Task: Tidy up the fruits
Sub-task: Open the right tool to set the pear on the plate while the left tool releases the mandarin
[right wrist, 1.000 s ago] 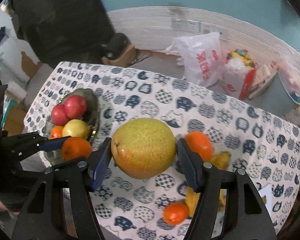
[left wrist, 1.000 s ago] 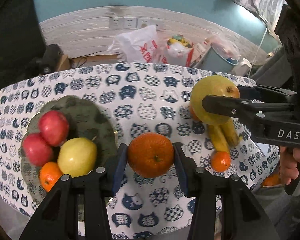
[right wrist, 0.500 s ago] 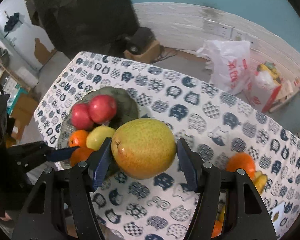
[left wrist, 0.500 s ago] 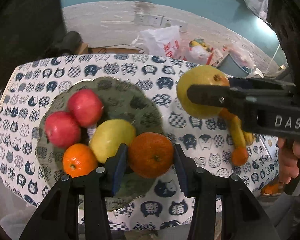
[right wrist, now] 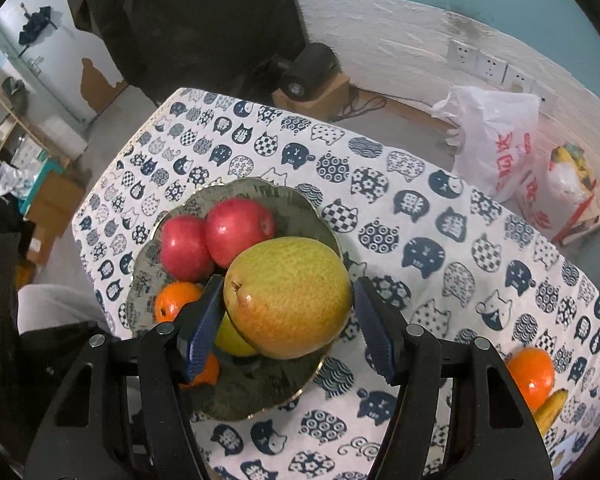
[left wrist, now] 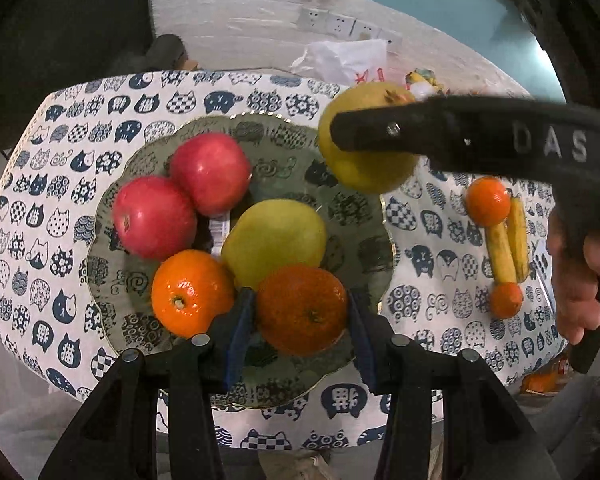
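Note:
My left gripper (left wrist: pixel 300 322) is shut on an orange (left wrist: pixel 302 308), held over the near side of the green patterned plate (left wrist: pixel 352 208). On that plate lie two red apples (left wrist: pixel 210 172), a yellow-green pear (left wrist: pixel 274 240) and a second orange (left wrist: pixel 192 298). My right gripper (right wrist: pixel 288 316) is shut on a big yellow-green pear (right wrist: pixel 288 296), held above the plate (right wrist: pixel 296 200) on its right side. In the left wrist view that pear (left wrist: pixel 364 172) hangs over the plate's far right rim, under a black finger of the right gripper.
To the right of the plate, on the cat-print tablecloth (left wrist: pixel 60 184), lie bananas (left wrist: pixel 508 240) with a small orange (left wrist: pixel 487 201) at one end and another (left wrist: pixel 506 300) at the other. A hand (left wrist: pixel 576 280) grips the right tool. A white plastic bag (right wrist: pixel 496 140) stands beyond the table.
Both grippers have carried their fruit leftward across the table. The orange now hangs over the plate, and the big pear has come from mid-table to the plate's right side.

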A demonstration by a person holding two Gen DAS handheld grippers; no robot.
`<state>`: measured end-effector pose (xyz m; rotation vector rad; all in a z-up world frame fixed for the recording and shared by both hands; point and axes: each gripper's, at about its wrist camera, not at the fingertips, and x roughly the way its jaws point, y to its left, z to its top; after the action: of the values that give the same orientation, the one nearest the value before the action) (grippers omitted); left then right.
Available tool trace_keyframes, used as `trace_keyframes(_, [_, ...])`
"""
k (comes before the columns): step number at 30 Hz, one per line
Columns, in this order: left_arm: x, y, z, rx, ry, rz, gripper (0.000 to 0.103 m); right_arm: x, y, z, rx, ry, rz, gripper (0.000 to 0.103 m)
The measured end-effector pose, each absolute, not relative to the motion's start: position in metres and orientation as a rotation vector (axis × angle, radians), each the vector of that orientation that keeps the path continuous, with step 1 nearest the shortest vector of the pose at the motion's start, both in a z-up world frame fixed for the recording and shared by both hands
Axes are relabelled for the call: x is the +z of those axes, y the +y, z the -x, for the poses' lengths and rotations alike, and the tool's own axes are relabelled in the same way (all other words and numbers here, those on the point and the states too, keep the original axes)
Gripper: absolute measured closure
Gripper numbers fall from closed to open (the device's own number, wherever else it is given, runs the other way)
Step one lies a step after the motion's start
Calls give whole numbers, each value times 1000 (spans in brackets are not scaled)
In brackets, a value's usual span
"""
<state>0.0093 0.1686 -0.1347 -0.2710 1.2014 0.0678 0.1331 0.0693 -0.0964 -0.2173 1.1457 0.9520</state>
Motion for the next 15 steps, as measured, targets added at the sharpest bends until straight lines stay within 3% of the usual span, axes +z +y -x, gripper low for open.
trace_keyframes(15, [-169, 177, -11, 95, 1290, 305, 56, -121, 94, -141, 944, 1180, 236, 40])
